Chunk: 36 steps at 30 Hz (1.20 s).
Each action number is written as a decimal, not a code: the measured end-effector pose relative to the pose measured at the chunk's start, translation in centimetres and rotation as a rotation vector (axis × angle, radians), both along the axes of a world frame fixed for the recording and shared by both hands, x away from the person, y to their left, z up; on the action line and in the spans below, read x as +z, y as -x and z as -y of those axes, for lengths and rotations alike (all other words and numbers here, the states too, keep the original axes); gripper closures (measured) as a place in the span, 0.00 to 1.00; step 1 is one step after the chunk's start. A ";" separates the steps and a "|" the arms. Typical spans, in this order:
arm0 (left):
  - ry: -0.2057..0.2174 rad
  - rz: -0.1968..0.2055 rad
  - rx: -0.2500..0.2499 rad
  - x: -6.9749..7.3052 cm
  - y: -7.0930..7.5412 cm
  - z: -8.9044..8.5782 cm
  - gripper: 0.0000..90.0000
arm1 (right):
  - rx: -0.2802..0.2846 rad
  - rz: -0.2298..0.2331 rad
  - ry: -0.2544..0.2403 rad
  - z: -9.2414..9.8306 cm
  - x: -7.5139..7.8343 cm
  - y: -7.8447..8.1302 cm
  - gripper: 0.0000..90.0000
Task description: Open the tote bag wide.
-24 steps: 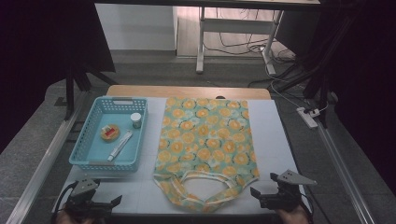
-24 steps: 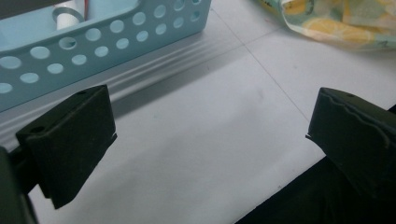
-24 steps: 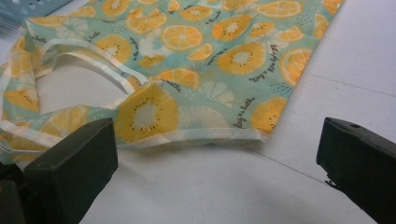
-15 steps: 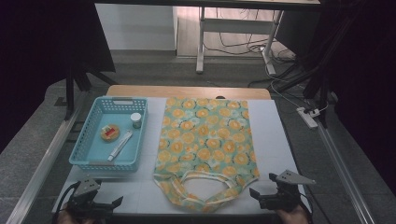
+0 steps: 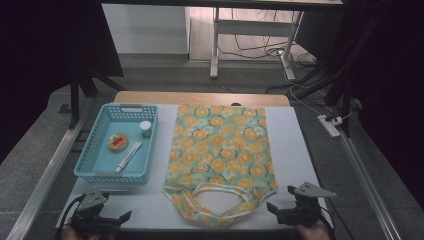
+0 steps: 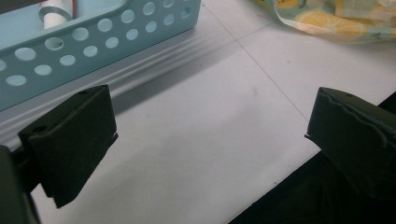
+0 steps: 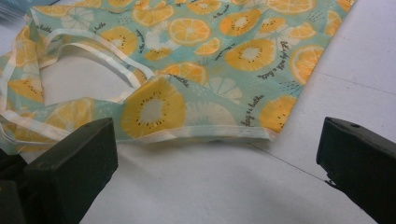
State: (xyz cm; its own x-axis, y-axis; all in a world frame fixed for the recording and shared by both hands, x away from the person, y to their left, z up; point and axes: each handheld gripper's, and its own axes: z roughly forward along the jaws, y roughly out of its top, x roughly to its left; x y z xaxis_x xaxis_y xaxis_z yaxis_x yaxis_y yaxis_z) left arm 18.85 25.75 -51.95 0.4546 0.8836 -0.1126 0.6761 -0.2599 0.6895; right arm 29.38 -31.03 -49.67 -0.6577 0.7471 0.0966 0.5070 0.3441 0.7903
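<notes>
A flat fabric bag (image 5: 220,150) printed with orange slices lies in the middle of the white table, its handles toward the near edge. My left gripper (image 5: 112,219) rests open at the near left corner, in front of the blue basket (image 5: 100,172). In the left gripper view the left gripper (image 6: 210,135) has bare table between its jaws, with the basket wall (image 6: 93,42) just beyond. My right gripper (image 5: 280,201) sits open at the near right, beside the bag's corner. In the right gripper view the right gripper (image 7: 215,158) faces the bag's hem (image 7: 210,60), with nothing between the jaws.
The basket holds a small white jar (image 5: 145,129), a round orange item (image 5: 118,141) and a tube (image 5: 129,155). The white mat (image 5: 295,145) has bare room right of the bag. Metal rails run along both sides of the table, and a wooden edge (image 5: 200,97) lies at the far side.
</notes>
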 end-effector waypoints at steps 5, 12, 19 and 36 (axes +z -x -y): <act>-0.001 0.003 -0.009 0.0 0.0 0.1 0.02 | 0.013 0.002 0.016 -0.2 0.0 0.0 0.00; 0.014 0.007 -0.009 0.0 0.1 -0.1 0.02 | 0.036 0.027 0.039 -0.6 0.3 0.2 0.00; 0.020 0.007 -0.008 0.0 0.1 -0.2 0.02 | 0.052 0.041 0.031 -1.1 0.7 0.4 0.00; 0.024 0.004 -0.003 0.0 0.0 -0.2 0.02 | 0.135 0.042 0.022 -4.0 1.9 0.6 0.00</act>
State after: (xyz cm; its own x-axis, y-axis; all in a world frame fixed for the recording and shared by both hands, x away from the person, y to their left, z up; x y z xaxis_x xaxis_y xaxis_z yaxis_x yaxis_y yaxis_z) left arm 18.82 25.97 -51.96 0.4579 0.8791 -0.1320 0.6723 -0.2453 0.6984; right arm 28.76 -27.04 -47.76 -0.7553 0.6534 0.0513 0.4216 0.4244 0.8013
